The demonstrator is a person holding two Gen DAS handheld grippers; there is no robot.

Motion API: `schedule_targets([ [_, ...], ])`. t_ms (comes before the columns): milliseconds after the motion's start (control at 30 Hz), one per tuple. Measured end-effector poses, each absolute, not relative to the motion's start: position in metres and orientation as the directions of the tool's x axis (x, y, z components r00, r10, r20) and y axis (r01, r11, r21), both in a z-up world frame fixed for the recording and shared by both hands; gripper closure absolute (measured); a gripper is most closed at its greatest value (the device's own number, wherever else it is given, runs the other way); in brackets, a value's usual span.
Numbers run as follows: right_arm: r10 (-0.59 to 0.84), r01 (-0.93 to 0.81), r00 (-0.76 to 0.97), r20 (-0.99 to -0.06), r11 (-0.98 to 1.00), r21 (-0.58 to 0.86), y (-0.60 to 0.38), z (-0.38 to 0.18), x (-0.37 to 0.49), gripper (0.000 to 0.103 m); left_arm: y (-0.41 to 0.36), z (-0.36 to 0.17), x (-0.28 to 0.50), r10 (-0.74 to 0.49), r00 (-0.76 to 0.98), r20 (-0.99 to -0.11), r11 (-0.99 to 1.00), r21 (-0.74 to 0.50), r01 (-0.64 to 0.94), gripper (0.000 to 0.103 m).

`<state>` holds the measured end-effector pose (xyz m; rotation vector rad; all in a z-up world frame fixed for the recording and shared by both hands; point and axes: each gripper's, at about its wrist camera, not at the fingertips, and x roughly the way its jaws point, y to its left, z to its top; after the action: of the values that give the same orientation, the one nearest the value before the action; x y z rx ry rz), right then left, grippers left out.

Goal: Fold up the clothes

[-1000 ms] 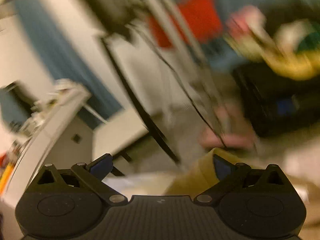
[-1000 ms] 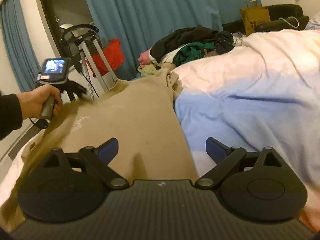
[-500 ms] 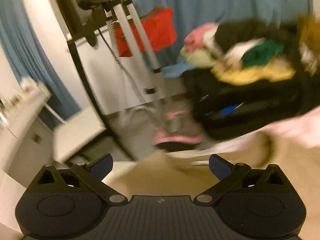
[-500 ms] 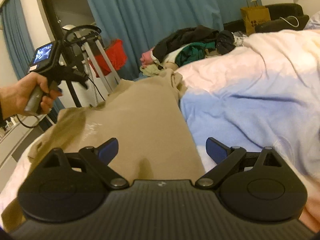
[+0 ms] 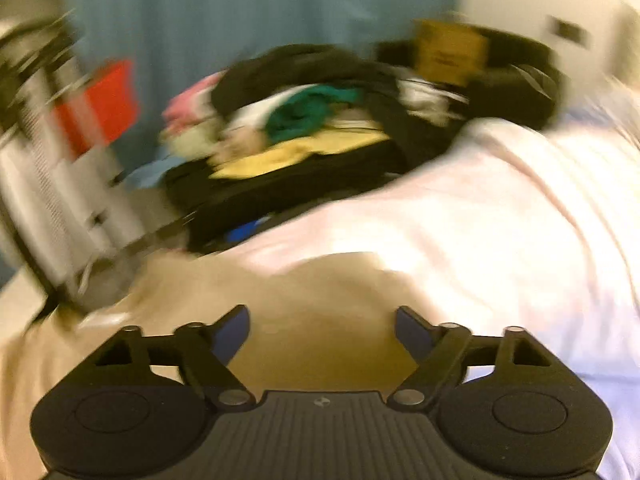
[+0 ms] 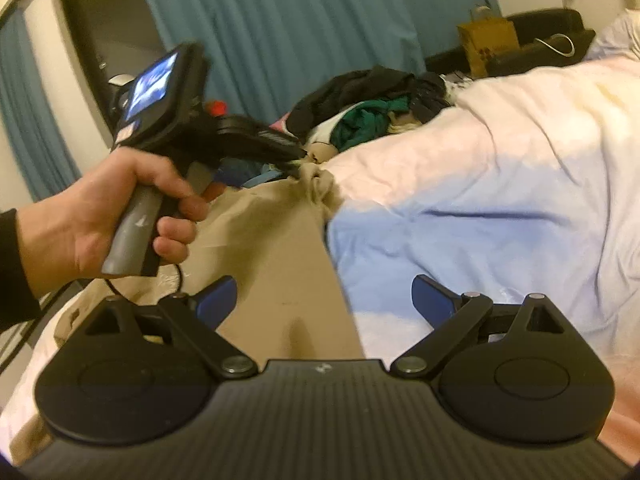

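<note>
A person's left hand, at the left of the right wrist view, grips the handle of the left gripper, whose fingers reach toward a bunched far corner of a tan garment spread on a bed. In its own blurred view the left gripper's jaws stand apart over the tan cloth with nothing between them; whether the tips touch the knot of fabric cannot be told. The garment lies along the bed's left side, its long axis running from the near edge away toward the far clothes pile, the gathered corner pointing far and the smooth right edge lying straight against the pale pink and blue duvet. The right gripper hovers over the near end of the cloth, its jaws wide and holding nothing. Judging by its creases and the way it drapes over the bedding, the garment looks light, soft and limp; it would likely sag and slip out of shape unless taken at corners or along a hem, with the far bunched corner and a near corner the likeliest holds. Blue curtains hang beyond, right of a dark doorway.
</note>
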<state>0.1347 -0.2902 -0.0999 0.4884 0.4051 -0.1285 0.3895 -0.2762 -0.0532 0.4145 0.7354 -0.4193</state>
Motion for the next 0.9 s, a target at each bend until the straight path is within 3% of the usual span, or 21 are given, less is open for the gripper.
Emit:
schedule_targets([
  [67, -0.024, 0.222, 0.911, -0.413, 0.871, 0.438, -0.295, -0.104, 0.137, 0.007, -0.306, -0.066, 0.381, -0.201, 0.67, -0.714, 0.795, 0.281, 0.538, 0.03],
  [167, -0.02, 0.228, 0.908, -0.42, 0.862, 0.452, -0.3, -0.109, 0.138, 0.007, -0.338, -0.082, 0.371, -0.188, 0.673, -0.715, 0.746, 0.341, 0.571, 0.047],
  [233, -0.018, 0.231, 0.907, -0.421, 0.856, 0.462, -0.303, -0.111, 0.138, 0.007, -0.321, -0.079, 0.378, -0.219, 0.667, -0.712, 0.802, 0.258, 0.539, 0.056],
  [300, -0.023, 0.235, 0.909, -0.415, 0.853, 0.466, -0.306, -0.11, 0.137, 0.007, -0.305, -0.076, 0.384, -0.25, 0.662, -0.706, 0.848, 0.171, 0.502, 0.078],
  [467, -0.032, 0.233, 0.914, -0.405, 0.858, 0.458, -0.305, -0.109, 0.137, 0.007, -0.231, -0.058, 0.391, -0.343, 0.677, -0.651, 0.93, -0.134, 0.342, 0.088],
  [533, -0.035, 0.231, 0.915, -0.401, 0.861, 0.453, -0.305, -0.109, 0.137, 0.007, -0.198, -0.059, 0.393, -0.315, 0.696, -0.646, 0.949, -0.212, 0.233, 0.088],
  [633, -0.039, 0.229, 0.917, -0.396, 0.865, 0.447, -0.304, -0.108, 0.137, 0.007, -0.16, -0.072, 0.399, -0.218, 0.697, -0.683, 0.972, -0.218, 0.09, 0.088],
  [733, -0.043, 0.228, 0.92, -0.39, 0.869, 0.44, -0.303, -0.108, 0.137, 0.007, -0.136, -0.077, 0.392, -0.218, 0.693, -0.688, 0.974, -0.202, 0.105, 0.07],
  [800, -0.038, 0.218, 0.924, -0.382, 0.872, 0.439, -0.3, -0.107, 0.137, 0.007, -0.124, -0.064, 0.371, -0.227, 0.703, -0.674, 0.972, -0.196, 0.126, 0.048],
  [900, -0.01, 0.186, 0.932, -0.362, 0.872, 0.453, -0.297, -0.107, 0.139, 0.007, -0.106, -0.045, 0.338, -0.243, 0.717, -0.653, 0.97, -0.186, 0.159, 0.034],
])
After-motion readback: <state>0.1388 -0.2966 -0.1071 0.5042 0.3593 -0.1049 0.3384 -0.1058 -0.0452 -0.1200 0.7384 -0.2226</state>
